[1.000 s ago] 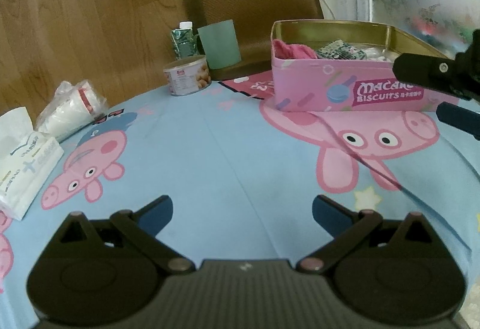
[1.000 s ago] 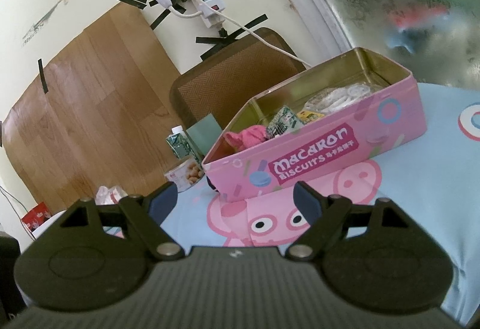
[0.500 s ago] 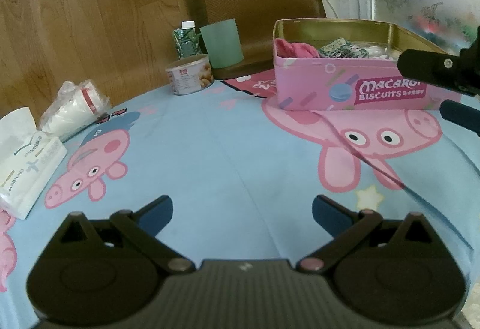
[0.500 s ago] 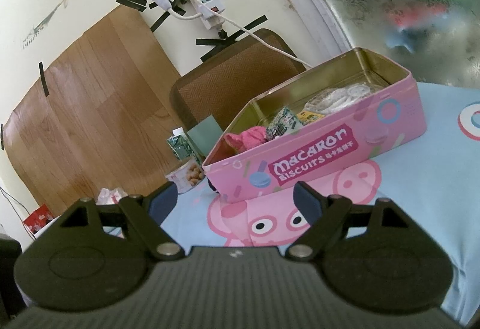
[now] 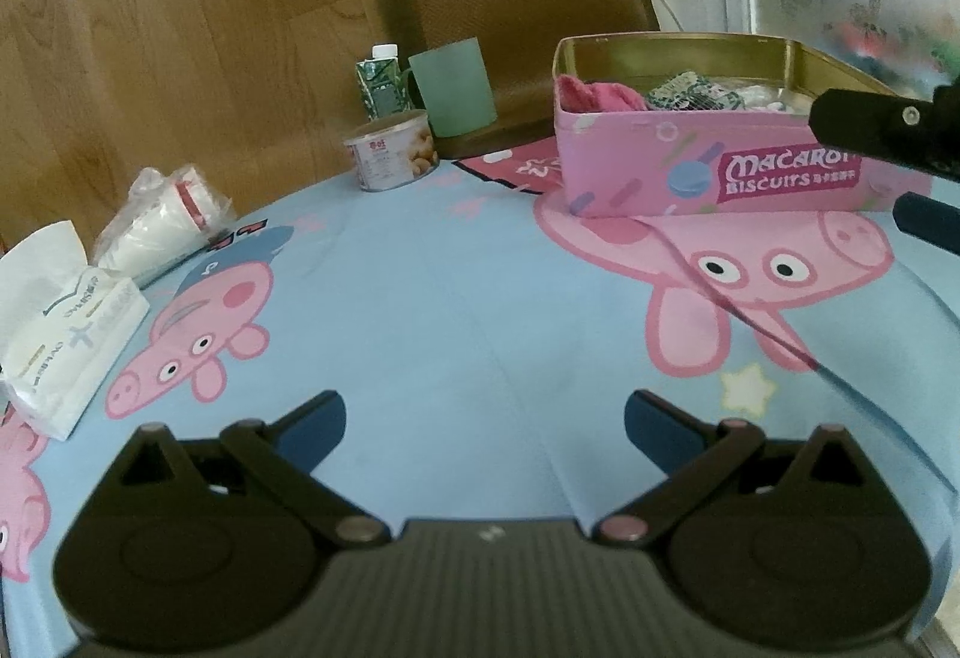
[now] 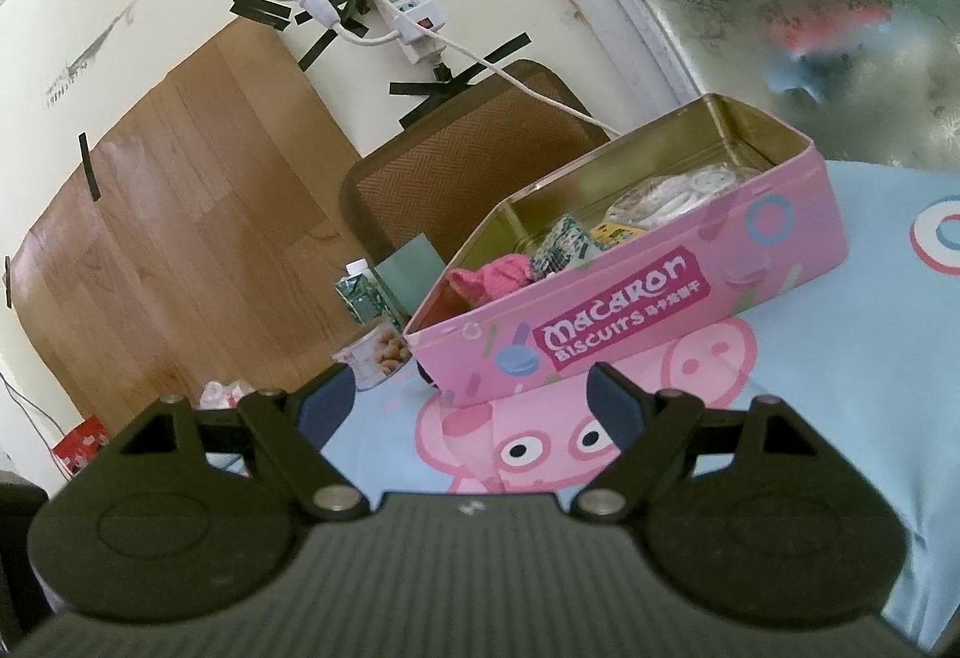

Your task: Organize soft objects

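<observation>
A pink Macaron Biscuits tin (image 5: 708, 166) (image 6: 630, 322) stands open at the far right of the table. Inside lie a pink cloth (image 5: 594, 94) (image 6: 495, 277), a green patterned packet (image 5: 690, 91) (image 6: 561, 241) and a clear bag of white pieces (image 6: 678, 190). My left gripper (image 5: 485, 427) is open and empty, low over the blue Peppa Pig tablecloth (image 5: 450, 298). My right gripper (image 6: 471, 406) is open and empty, just short of the tin's front wall; its fingers (image 5: 864, 124) show at the right edge of the left wrist view.
A tissue pack (image 5: 60, 334) and a bagged stack of paper cups (image 5: 156, 232) lie at the left. A snack can (image 5: 393, 151), a green carton (image 5: 381, 82) and a green cup (image 5: 453, 85) stand at the back. A brown chair (image 5: 516, 4) is behind the table.
The left wrist view has shifted slightly, so the table objects sit a little further right. Both grippers stay open and empty. The tin's contents have not moved.
</observation>
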Available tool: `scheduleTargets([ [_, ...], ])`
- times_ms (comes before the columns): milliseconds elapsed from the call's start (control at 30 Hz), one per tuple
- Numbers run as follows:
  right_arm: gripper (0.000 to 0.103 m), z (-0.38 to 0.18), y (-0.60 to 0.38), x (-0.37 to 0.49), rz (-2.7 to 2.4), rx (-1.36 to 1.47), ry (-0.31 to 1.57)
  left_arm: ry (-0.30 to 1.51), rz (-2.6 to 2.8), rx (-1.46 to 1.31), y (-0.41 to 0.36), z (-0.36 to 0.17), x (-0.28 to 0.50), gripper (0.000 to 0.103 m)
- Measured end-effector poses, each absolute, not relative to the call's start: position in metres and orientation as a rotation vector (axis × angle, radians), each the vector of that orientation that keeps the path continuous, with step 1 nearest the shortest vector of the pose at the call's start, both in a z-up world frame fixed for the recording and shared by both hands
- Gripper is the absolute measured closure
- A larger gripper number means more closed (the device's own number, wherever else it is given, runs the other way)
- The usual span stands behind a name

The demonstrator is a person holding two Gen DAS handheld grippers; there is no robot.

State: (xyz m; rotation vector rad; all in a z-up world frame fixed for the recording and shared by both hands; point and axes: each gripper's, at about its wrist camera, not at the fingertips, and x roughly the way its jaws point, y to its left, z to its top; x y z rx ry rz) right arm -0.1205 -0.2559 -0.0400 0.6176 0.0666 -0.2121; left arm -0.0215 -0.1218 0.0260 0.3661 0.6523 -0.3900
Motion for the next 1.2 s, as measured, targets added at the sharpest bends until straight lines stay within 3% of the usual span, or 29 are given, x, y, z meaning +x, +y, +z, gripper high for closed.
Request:
scheduleTargets([
  [1200,0.017,-0.043,-0.267,-0.128,-0.205,0.646,0.053,0.617,-0.353,0.436,-0.132,0.025,-0.033,0.000],
])
